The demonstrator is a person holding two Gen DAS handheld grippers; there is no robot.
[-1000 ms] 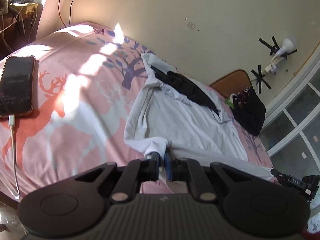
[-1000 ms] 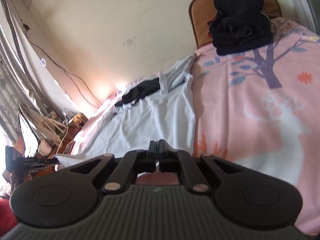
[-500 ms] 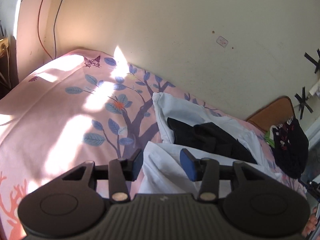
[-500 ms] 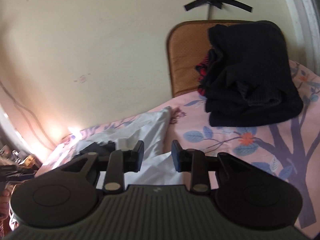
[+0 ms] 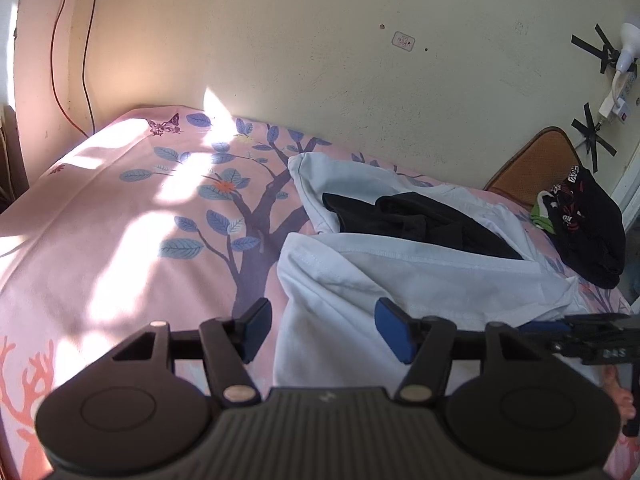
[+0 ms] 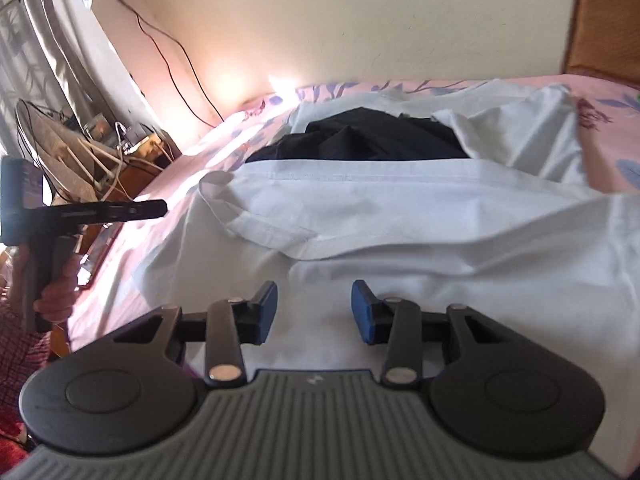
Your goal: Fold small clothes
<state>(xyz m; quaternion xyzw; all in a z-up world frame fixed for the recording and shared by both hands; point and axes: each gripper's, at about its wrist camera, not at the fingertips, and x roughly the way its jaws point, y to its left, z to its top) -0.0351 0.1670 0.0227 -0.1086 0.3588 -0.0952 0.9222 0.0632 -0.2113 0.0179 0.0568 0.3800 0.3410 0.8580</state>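
We see both hand-held grippers, left (image 5: 323, 330) and right (image 6: 314, 312), spread and empty over the white shirt (image 6: 420, 216) on the bed (image 5: 120, 220); black garment (image 5: 416, 222) at 12 o'clock may snag in the fold

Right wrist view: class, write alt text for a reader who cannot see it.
An open claw hovers over a white garment folded across a pink patterned bed, its blue pads empty. A black garment lies in the white cloth near a cream wall. At left, a hand holds the other claw's handle.
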